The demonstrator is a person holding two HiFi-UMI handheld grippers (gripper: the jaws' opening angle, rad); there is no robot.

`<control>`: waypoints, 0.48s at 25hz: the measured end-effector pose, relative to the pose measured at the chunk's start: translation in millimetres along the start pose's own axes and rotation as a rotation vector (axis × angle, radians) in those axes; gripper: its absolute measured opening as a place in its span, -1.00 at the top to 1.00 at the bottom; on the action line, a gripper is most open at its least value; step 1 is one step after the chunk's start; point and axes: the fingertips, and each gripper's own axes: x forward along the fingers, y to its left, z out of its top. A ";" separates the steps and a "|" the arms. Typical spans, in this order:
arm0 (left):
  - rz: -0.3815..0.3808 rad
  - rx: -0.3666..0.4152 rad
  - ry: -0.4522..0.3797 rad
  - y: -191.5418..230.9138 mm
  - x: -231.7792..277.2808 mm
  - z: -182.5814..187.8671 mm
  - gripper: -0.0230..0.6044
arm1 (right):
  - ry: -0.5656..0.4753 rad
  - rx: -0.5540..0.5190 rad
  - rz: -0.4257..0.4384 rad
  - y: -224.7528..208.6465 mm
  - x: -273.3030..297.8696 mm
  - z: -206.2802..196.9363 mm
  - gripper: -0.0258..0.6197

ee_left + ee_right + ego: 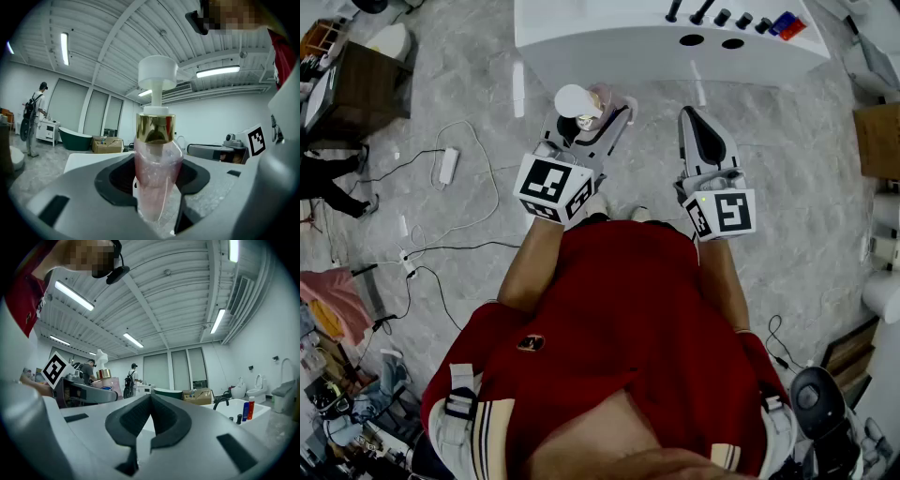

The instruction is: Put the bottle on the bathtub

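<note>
- Left gripper (592,127): clamped on the bottle (158,164), one jaw on each side of its pink, translucent body, below the gold collar.
- Right gripper (150,401): jaws drawn together with nothing between them. It is held beside the left gripper, at about the same reach.
- Location of bottle: off the floor, in front of the person and short of the bathtub (600,42). It touches nothing but the jaws.
- Long axis: roughly upright, with the white pump head uppermost. The head view shows that head as a round disc from above. The base is not visible in any view.
- Governing relation: the white bathtub lies straight ahead of the left gripper, beyond the jaw tips, with marble floor showing between them. The rim directly ahead of the bottle appears bare.
- Obstructions: the tap fittings (703,11) and a group of small bottles (786,25) occupy the rim further to the right, clear of the likely set-down spot.
- Assessment: the carry is under way and placement is not yet done. The move should be forward and onto the rim, keeping the bottle upright so that its base lands flat. The left gripper is the working one, and the right appears idle.
- Risk: the bottle looks top-heavy with its pump. A tilted release on the smooth rim could tip it.
</note>
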 end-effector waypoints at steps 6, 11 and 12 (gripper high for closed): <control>-0.019 -0.004 -0.003 18.6 1.9 -2.3 0.20 | -0.006 0.010 0.008 10.3 17.8 -3.5 0.92; -0.041 -0.004 -0.005 36.5 3.5 -3.0 0.20 | -0.001 0.004 -0.010 17.6 34.7 -7.6 0.92; -0.044 -0.003 -0.007 41.2 2.9 -3.1 0.20 | 0.000 0.002 -0.015 19.7 38.5 -8.6 0.92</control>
